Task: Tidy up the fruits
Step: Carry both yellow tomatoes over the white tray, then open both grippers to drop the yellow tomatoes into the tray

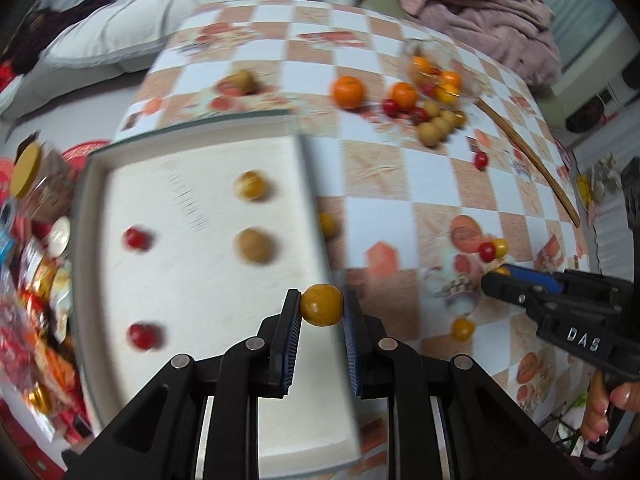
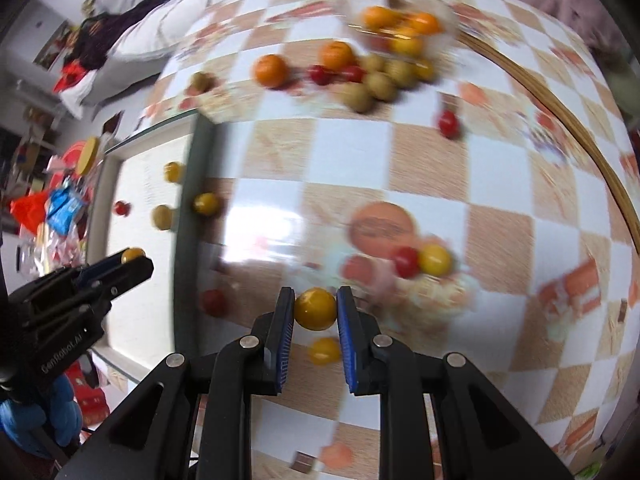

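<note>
Fruits were the matter of this moment, and we held one in each gripper. Between the pads of the left gripper (image 1: 322, 306) sat a yellow cherry tomato (image 1: 322, 305), pinched at its widest part; the jaws were closed on it. The right gripper (image 2: 315, 309) held a second yellow tomato (image 2: 315, 309) in the same way. We judged such fruit to be light, smooth and a little slippery, with thin skin that bursts if squeezed hard, so a gentle hold across the middle seemed best to us.

Both grippers pointed forward and down toward the checkered tablecloth (image 1: 432, 176). Under and to the left of the left gripper lay the white tray (image 1: 192, 264), with two red tomatoes, a yellow one and a brown round fruit already on it. Just below the right gripper's fingers one more yellow tomato (image 2: 325, 351) rested on the cloth. A little ahead and to its right, a red and a yellow tomato (image 2: 435, 260) lay touching. Far ahead we saw the unsorted pile (image 1: 434, 120): oranges, red tomatoes and brown fruits beside a tipped clear container, blurred.
</note>
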`<state>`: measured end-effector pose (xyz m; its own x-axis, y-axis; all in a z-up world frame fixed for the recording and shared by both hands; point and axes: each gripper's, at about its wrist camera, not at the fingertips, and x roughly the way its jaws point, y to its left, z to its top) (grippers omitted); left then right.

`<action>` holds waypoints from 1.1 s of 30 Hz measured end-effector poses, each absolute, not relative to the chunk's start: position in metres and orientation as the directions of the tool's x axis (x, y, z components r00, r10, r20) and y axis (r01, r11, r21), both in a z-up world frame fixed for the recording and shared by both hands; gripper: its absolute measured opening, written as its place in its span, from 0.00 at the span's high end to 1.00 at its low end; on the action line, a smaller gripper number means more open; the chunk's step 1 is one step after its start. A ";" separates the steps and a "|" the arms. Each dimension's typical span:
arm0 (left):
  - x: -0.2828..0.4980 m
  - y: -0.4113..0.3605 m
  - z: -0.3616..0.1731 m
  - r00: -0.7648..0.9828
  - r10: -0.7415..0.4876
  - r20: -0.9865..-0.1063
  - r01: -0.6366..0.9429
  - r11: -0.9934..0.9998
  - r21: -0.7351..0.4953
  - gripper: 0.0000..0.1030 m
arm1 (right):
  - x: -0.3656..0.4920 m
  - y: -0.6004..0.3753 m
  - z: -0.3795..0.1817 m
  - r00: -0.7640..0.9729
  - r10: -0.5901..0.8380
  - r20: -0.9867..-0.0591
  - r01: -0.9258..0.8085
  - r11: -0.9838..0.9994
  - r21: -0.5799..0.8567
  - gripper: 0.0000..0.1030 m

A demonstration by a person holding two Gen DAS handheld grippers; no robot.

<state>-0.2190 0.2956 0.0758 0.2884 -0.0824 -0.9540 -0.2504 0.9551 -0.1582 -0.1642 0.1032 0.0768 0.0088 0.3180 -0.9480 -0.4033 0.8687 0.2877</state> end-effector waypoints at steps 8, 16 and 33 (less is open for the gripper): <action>-0.266 0.341 0.068 0.258 -0.006 -0.966 -0.361 0.927 -0.102 0.78 | -0.185 0.175 0.086 -0.035 0.354 -0.935 -0.528 0.787 0.318 0.77; -0.303 0.369 0.046 0.200 0.031 -0.979 -0.444 0.894 -0.062 0.78 | -0.213 0.233 0.075 -0.104 0.343 -0.934 -0.616 0.715 0.331 0.77; -0.317 0.369 0.022 0.123 0.089 -0.988 -0.437 0.899 0.027 0.36 | -0.227 0.276 0.039 -0.153 0.257 -0.954 -0.674 0.679 0.291 0.40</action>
<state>-0.3173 0.3688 0.0225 0.1234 0.0893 -0.9883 -0.4368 0.8992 0.0267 -0.2274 0.2759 0.0393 -0.1529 0.2573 -0.9541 -0.6739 0.6791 0.2911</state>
